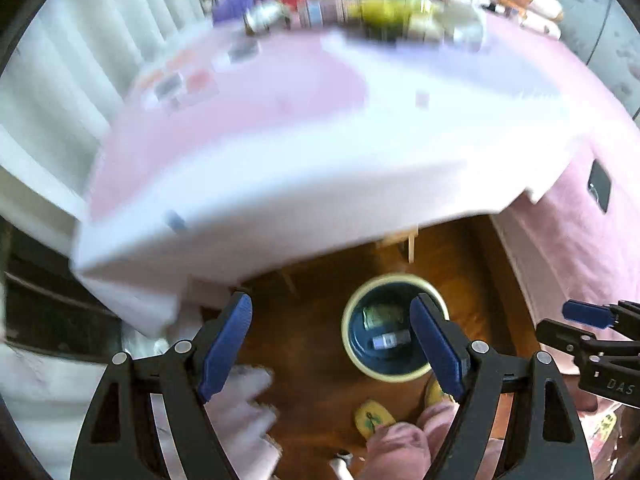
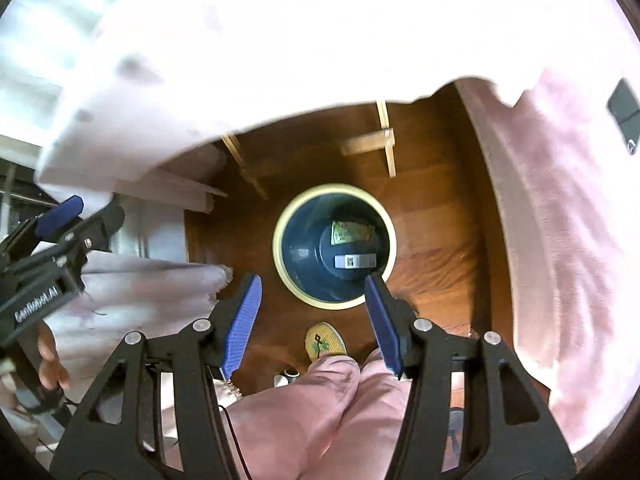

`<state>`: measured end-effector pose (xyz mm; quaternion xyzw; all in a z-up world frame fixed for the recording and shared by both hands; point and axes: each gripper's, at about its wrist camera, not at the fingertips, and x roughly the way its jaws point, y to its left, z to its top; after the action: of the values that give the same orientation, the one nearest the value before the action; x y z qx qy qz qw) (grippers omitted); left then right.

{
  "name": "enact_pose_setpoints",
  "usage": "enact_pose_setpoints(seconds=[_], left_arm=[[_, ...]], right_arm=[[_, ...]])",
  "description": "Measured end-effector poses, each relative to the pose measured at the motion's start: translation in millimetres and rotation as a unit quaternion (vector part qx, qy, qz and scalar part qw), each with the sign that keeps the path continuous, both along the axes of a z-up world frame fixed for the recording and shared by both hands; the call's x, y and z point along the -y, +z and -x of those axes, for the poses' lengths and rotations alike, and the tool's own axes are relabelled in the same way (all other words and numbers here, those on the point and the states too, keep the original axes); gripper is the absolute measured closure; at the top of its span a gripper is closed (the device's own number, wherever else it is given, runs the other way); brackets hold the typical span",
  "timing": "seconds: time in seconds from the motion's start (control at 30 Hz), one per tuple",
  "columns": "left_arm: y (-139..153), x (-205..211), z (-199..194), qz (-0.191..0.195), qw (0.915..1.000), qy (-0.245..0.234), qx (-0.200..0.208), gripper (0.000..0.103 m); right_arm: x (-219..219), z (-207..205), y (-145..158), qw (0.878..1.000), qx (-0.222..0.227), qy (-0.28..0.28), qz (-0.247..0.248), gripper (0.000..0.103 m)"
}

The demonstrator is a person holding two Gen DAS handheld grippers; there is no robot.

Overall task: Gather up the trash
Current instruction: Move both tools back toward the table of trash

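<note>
Both claws [image 2: 313, 322] hang empty above the bin [image 2: 334, 246], seemingly holding trash [image 2: 354, 260].

Dark brown wooden plank floor [image 2: 432, 216] lay under a pink-and-white cloth-covered tabletop [image 1: 280, 152]; white pleated curtain [image 1: 72, 60] was brightly daylit.

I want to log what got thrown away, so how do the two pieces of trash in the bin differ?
The green packet is greenish-yellow with printing and lies toward the far side of the bin; the grey box is narrower, grey and white, and lies nearer the camera. Both rest flat on the bin's dark floor, close together.
</note>
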<state>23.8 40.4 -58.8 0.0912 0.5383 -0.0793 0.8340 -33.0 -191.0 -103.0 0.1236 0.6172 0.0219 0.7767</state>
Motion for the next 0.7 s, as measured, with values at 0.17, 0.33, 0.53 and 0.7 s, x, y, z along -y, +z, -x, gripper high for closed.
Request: enact_pose_setpoints(seconds=[0.17,0.33,0.53,0.7], left_arm=[[84,-15,-7,0.014,0.9980,-0.005,0.062,0.020],[151,-23,-16,0.040,0.9941,0.000,0.101,0.020],[201,-18,-22,0.055,0.9904,0.001,0.127,0.020],[213,-1,-29,0.058,0.9922,0.003,0.110,0.026]], right_arm=[[-11,8,81,0.998,0.059,0.000,0.015,0.052],[-18,10,149,0.993,0.119,-0.001,0.023,0.052],[-15,10,207,0.983,0.181,-0.009,0.034,0.052],[-10,8,235,0.977,0.208,-0.010,0.038,0.052]])
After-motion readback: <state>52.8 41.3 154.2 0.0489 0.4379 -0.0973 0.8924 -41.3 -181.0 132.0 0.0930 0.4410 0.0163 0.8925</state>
